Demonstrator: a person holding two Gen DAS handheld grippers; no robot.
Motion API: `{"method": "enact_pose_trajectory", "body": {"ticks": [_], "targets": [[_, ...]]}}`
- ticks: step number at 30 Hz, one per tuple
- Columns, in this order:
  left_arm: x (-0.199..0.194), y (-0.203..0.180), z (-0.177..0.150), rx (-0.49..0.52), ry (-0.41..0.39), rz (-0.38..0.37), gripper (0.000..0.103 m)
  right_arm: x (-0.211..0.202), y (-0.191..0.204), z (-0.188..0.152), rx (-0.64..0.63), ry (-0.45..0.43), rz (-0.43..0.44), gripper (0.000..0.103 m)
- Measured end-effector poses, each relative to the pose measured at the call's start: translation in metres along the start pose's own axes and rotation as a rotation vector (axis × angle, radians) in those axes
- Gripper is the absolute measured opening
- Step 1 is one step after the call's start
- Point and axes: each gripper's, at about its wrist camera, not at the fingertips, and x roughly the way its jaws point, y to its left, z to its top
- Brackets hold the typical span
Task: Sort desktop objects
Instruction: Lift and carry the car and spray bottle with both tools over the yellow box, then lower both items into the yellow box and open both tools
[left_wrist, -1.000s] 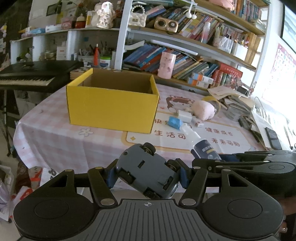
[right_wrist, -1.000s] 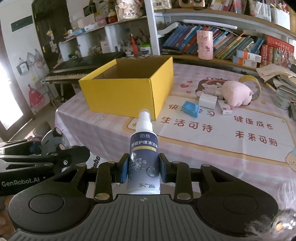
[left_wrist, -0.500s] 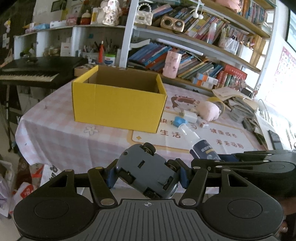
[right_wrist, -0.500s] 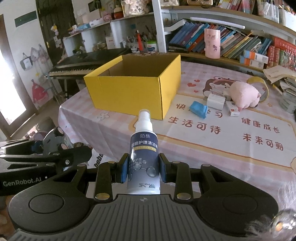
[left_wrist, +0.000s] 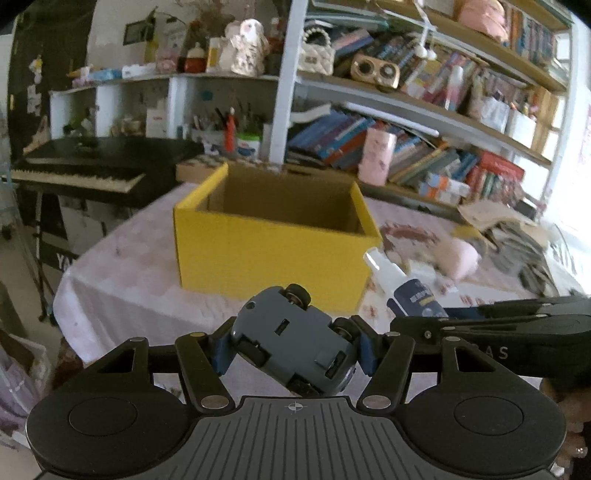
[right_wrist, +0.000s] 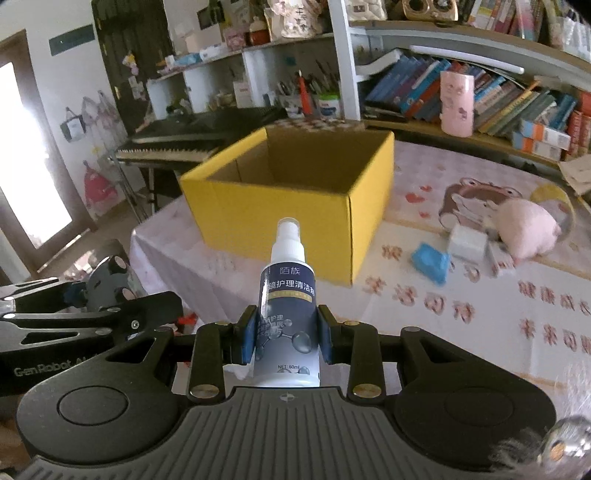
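My left gripper (left_wrist: 291, 350) is shut on a grey toy car (left_wrist: 291, 343), held upside down and tilted, in front of the near table edge. My right gripper (right_wrist: 288, 339) is shut on a white spray bottle with a dark blue label (right_wrist: 290, 314), held upright. The bottle also shows in the left wrist view (left_wrist: 402, 288) at my right. An open yellow cardboard box (left_wrist: 269, 251) stands on the table ahead; it also shows in the right wrist view (right_wrist: 295, 206), and what I see of its inside is empty. The left gripper with the car shows low left in the right wrist view (right_wrist: 107, 291).
On the pink checked tablecloth (right_wrist: 443, 314) to the right of the box lie a blue item (right_wrist: 430, 262), a white block (right_wrist: 467, 242), a pink plush toy (right_wrist: 528, 232) and a yellow tape roll (right_wrist: 554, 199). A black keyboard piano (left_wrist: 85, 173) stands left; bookshelves (left_wrist: 424, 122) stand behind.
Both grippers have moved forward and up toward the yellow box, which looms larger now. Each keeps its hold on its object.
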Motion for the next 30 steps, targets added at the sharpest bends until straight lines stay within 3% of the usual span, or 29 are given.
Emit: {"method": "enact_pose_trajectory", "body": {"ticks": [10, 17, 22, 30], "targets": [[0.055, 0.011, 0.065, 0.013, -0.081, 0.034, 0.062, 0.039, -0.024, 0.083, 0.017, -0.063, 0.076, 0.03], [0.103, 0.014, 0.106, 0.025, -0.117, 0.065, 0.062, 0.082, -0.05, 0.134, -0.041, -0.087, 0.024, 0.03], [0.146, 0.011, 0.125, 0.087, -0.086, 0.07, 0.062, 0.128, -0.066, 0.156, -0.111, -0.043, 0.001, 0.03], [0.219, 0.017, 0.139, 0.198, 0.07, 0.07, 0.062, 0.205, -0.073, 0.172, -0.315, 0.117, 0.0, 0.03]]}}
